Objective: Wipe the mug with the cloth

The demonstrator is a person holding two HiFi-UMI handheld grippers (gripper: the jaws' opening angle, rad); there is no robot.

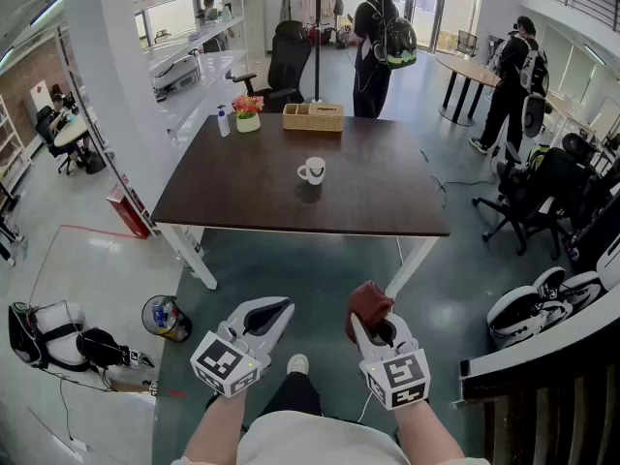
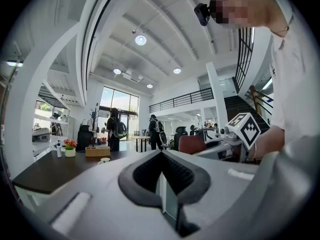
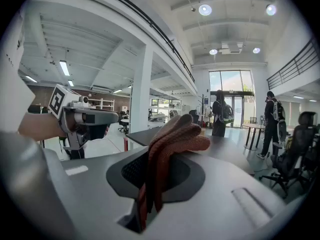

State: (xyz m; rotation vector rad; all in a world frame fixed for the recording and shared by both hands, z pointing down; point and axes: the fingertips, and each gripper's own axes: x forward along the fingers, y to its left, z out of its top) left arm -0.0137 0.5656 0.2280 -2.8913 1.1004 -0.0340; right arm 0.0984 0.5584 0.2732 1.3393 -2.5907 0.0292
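ok so the mug (image 1: 312,170) sits pretty much dead centre of the table (image 1: 242,201), upright, handle pointing toward the left edge afaict. Both grippers are well short of the near edge, so nothing's touching it yet. The right gripper (image 3: 150,184) is clamped down on the cloth (image 3: 172,139), a reddish-brown knit-looking thing bunched up and flopping out past the jaw tips. The left gripper (image 2: 162,184) has its jaws pressed together w/ nothing in between. Handling-wise, imo the mug's ceramic: rigid, a bit of weight, glazed so prob slippery, and it'll chip if knocked over. I'd open the left gripper and pinch the rim/wall on the side opposite the handle, or grab the handle itself, to steady it while the cloth rubs. The cloth is soft and limp w/ no stiffness at all, so only the bit near the jaws will press properly and the loose end will just drag. Stuff I can't make out: whether there's anything inside the mug, how big the cloth really is since most of it is buried in the jaws, and the mug is just a speck in the left gripper view. A basket (image 1: 312,116) sits at the far edge, w/ a flower pot (image 1: 247,112) and a spray bottle (image 1: 224,121) toward the far left corner, all clear of the mug.
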